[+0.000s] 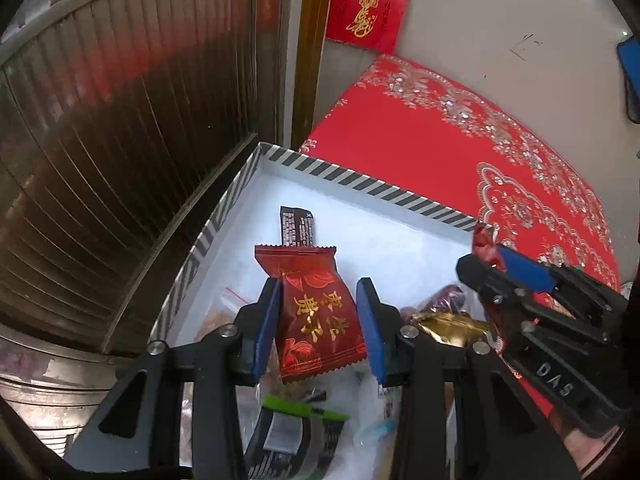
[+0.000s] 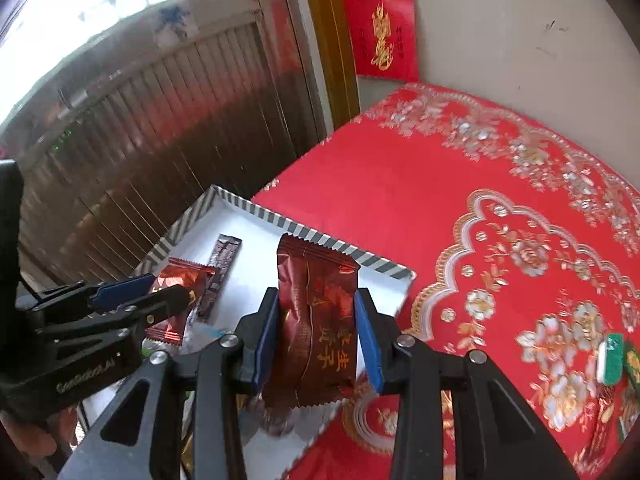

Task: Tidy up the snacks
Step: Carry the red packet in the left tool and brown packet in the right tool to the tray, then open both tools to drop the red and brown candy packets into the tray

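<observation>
A white box with a striped rim [image 1: 360,180] [image 2: 248,204] sits at the table's left corner. My left gripper [image 1: 318,284] [image 2: 160,292] hangs over it, shut on a red snack packet [image 1: 316,312] [image 2: 180,280] with gold characters. My right gripper [image 2: 317,296] [image 1: 500,268] is just to the right, over the box's right side, and is shut on a second red packet [image 2: 316,320] [image 1: 484,244] of the same kind. In the box lie a dark brown stick packet [image 1: 298,228] [image 2: 222,268], a gold wrapper [image 1: 448,326], a green and black packet [image 1: 300,428] and clear bags.
The box rests on a red patterned tablecloth [image 2: 460,208]. A slatted wooden door [image 1: 120,120] stands close on the left and a wall with a red envelope [image 1: 368,4] behind. Several small packets, one green and white [image 2: 610,360], lie at the cloth's right edge.
</observation>
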